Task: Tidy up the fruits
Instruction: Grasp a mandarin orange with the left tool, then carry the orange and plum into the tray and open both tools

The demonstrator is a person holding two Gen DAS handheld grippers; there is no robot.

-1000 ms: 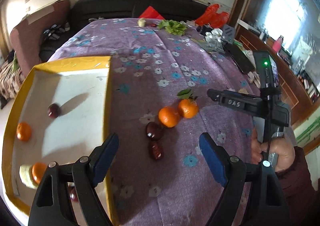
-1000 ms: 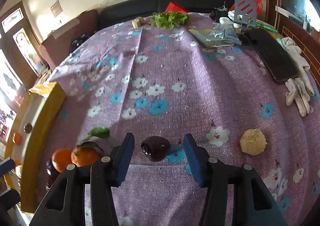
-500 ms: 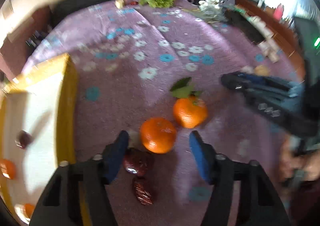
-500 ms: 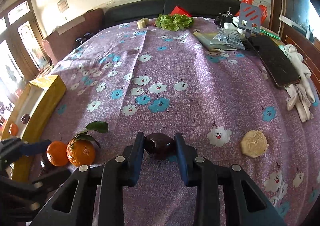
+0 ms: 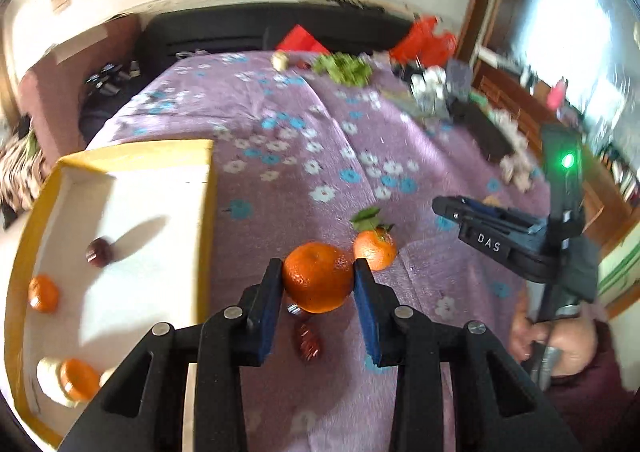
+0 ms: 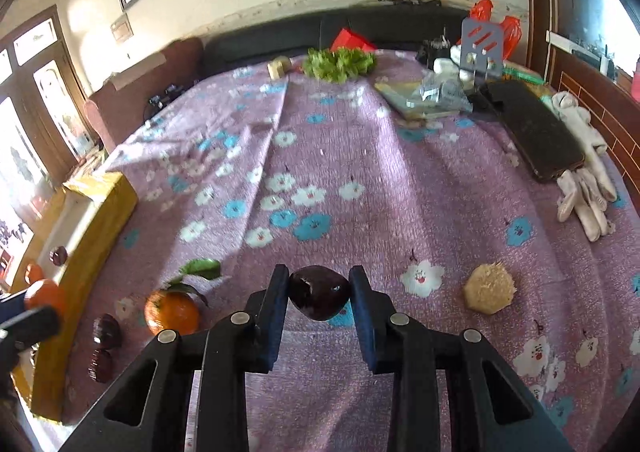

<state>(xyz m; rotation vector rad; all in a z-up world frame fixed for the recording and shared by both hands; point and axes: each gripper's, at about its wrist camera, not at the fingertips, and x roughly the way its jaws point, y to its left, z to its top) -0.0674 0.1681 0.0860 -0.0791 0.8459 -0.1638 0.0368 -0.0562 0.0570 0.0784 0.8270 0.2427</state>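
Both tongs (image 5: 316, 284) (image 6: 319, 292) clamp fruit: orange (image 5: 318, 276), plum (image 6: 319, 292).

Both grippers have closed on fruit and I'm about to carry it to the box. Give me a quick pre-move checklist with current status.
1. Left gripper on the orange: jaws closing, pads against both its sides: ok.
2. Right gripper shut on the dark plum: ok.
3. Orange clear of the leafy orange beside it: cannot tell; they overlap in the left wrist view.
4. Free floor in the yellow-edged box: ok, few fruits inside.
5. Path from plum to box: not ok; leafy orange and two dark fruits lie between.
6. Fruit lifted off the tablecloth: cannot tell.
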